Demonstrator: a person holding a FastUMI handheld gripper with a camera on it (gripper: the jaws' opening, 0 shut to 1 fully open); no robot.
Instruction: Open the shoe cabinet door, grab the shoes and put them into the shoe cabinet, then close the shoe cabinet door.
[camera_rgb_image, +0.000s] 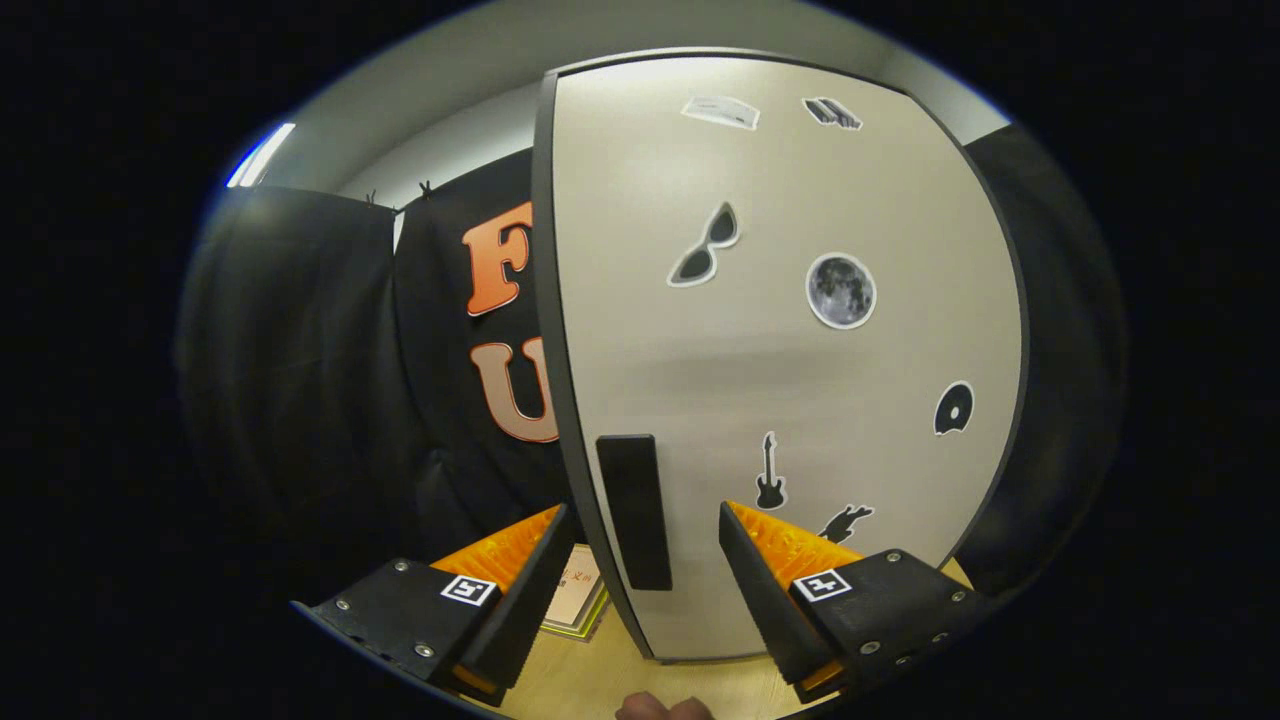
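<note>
— Door finish? 
— Shoe cabinet door (780, 370): pale grey-beige, dark edging, black handle (634, 510). 
— Markings? 
— Black-and-white stickers: sunglasses (705, 248), grey moon (841, 290), guitar (769, 474). 
— Floor? 
— Light wood grain (600, 680).

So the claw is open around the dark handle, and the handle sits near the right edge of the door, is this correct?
Not quite. The gripper view shows the handle near the left edge of the door, not the right. The rest holds: the claw is open, with one finger on each side of the handle.
</note>
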